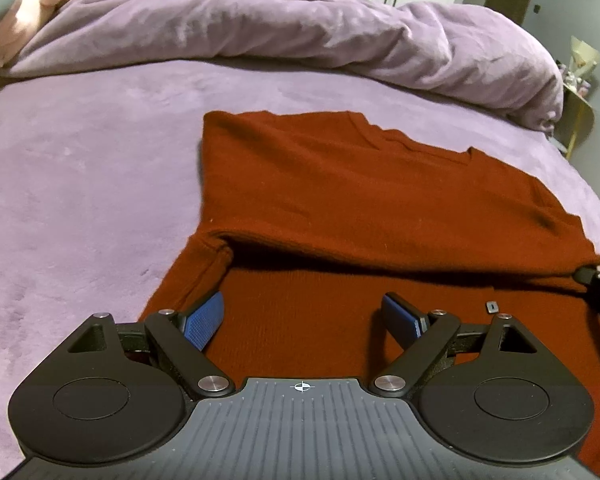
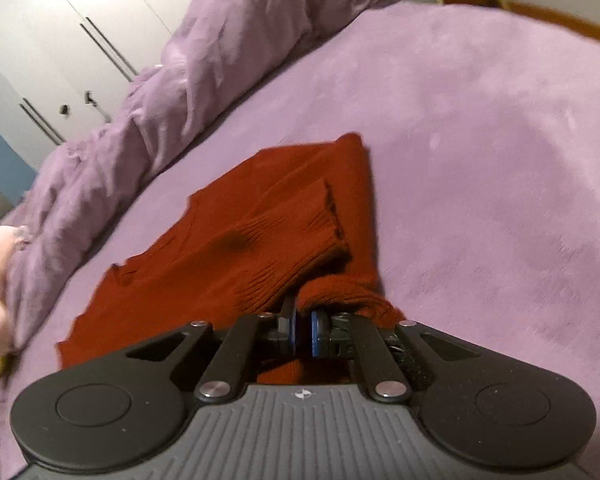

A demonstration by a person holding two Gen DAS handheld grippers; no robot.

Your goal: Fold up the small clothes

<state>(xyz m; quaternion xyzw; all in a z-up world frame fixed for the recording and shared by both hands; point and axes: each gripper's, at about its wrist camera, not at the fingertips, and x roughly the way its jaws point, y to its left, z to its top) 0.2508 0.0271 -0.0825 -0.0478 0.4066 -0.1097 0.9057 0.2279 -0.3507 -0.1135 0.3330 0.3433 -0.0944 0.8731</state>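
Observation:
A dark red knitted sweater [image 1: 340, 184] lies partly folded on the purple bed, its upper part laid over the lower part. My left gripper [image 1: 304, 312] is open, with its blue pads just above the sweater's lower part, holding nothing. In the right wrist view my right gripper [image 2: 304, 320] is shut on a bunched fold of the sweater [image 2: 260, 232] near its ribbed cuff [image 2: 324, 220]. The right gripper's tip also shows at the far right edge of the left wrist view [image 1: 596, 276], at the sweater's right corner.
The purple bed sheet [image 1: 80, 160] surrounds the sweater. A crumpled purple duvet [image 1: 300, 24] lies along the far side. A pink plush toy [image 1: 16, 12] sits at the top left. White wardrobe doors [image 2: 80, 28] stand behind the bed. A small stand [image 1: 580, 92] is beside the bed.

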